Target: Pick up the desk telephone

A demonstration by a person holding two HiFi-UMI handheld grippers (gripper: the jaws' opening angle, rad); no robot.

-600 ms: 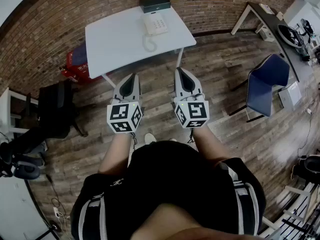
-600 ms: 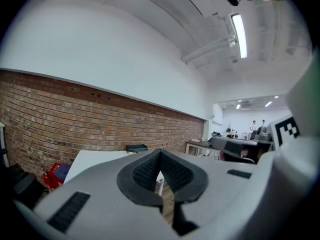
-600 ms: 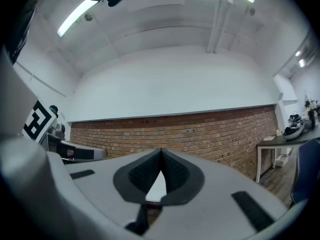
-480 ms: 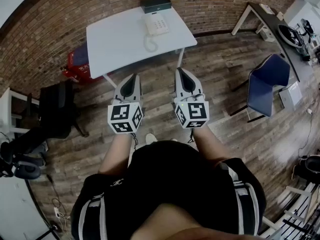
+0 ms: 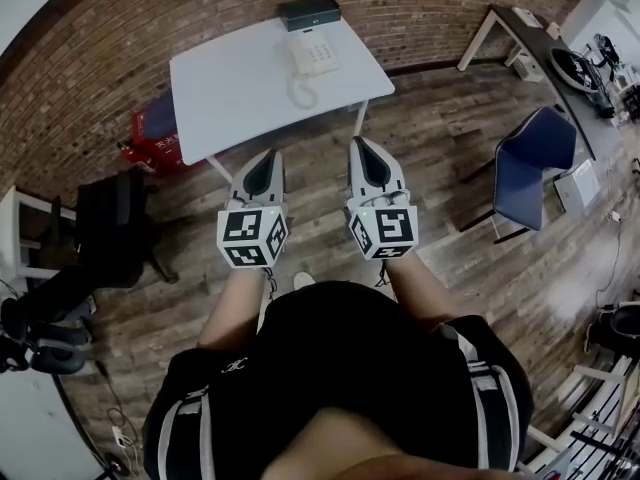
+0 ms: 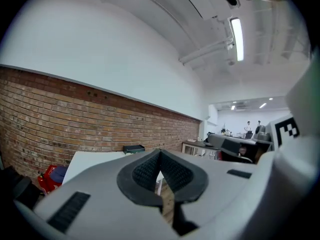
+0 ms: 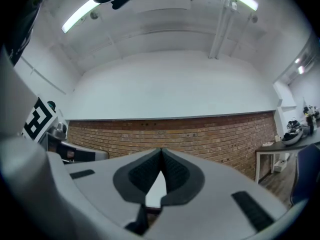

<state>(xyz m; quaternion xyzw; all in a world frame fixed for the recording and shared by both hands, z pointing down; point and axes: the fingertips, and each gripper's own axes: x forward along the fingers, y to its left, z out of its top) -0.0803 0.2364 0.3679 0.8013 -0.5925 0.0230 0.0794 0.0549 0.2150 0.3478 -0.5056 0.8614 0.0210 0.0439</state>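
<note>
Short of the bench (image 5: pixel 230 98)
Left gripper (image 5: pixel 266 158) and right gripper (image 5: pixel 362 145), fingers (image 6: pixel 145 171) closed and empty, hang over open floor (image 5: pixel 310 203); desk telephone (image 5: pixel 313 53) by far edge.

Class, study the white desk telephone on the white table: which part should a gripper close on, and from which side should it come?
Probably the handset lying along the head view's left edge of the white desk telephone: a narrow bar the jaws could span. Come from above on the near side, since a dark box stands just behind; mind the coiled cord trailing forward.
</note>
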